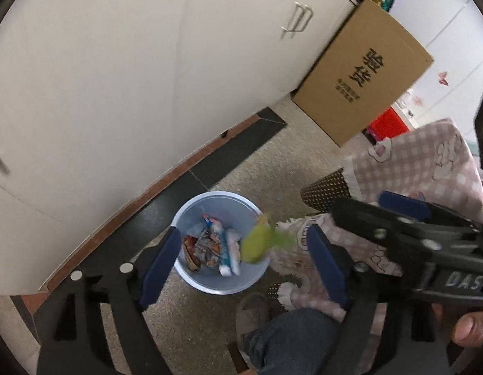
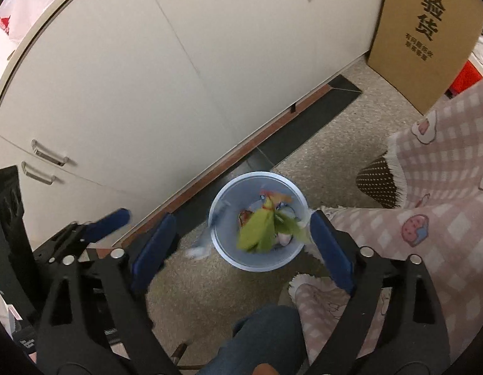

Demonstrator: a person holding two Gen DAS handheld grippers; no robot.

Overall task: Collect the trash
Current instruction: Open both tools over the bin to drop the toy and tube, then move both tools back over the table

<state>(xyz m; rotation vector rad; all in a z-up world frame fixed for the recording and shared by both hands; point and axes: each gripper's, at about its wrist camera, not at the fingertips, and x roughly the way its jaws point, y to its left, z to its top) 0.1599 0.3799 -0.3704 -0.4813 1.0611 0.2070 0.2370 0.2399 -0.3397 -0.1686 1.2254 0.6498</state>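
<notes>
A pale blue bin (image 1: 216,287) (image 2: 257,267) stands on the speckled floor beside the cabinet, with several wrappers (image 1: 210,247) inside. A blurred green piece of trash (image 1: 257,243) (image 2: 257,231) is in the air over the bin's mouth and touches no pad. My left gripper (image 1: 244,234) hangs open above the bin with its blue pads wide apart. My right gripper (image 2: 243,218) is open just as wide over the same bin. A blurred white scrap (image 2: 197,250) shows just outside the bin's left rim. Each gripper also appears at the edge of the other's view.
White cabinet doors (image 1: 116,78) with a brown plinth run behind the bin. A large cardboard box (image 1: 366,72) leans at the back right. A pink checked cloth (image 2: 429,187) hangs at the right. A person's jeans-clad knee (image 2: 260,337) and slipper (image 1: 250,312) are in front.
</notes>
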